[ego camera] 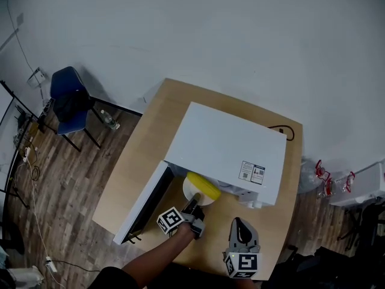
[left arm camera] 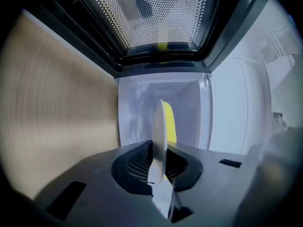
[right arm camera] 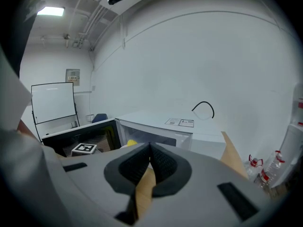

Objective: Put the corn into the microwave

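Note:
A white microwave stands on the wooden table, its door swung open to the left. My left gripper is shut on the rim of a white plate that carries the yellow corn, right at the oven's mouth. In the left gripper view the plate stands edge-on between the jaws, the corn on its right face, the white cavity just ahead and the mesh door window above. My right gripper hangs near the table's front edge, shut and empty.
A black cable loops behind the microwave. A blue chair and a bottle are on the floor at the left, red-capped bottles at the right. The right gripper view shows a whiteboard beyond the open door.

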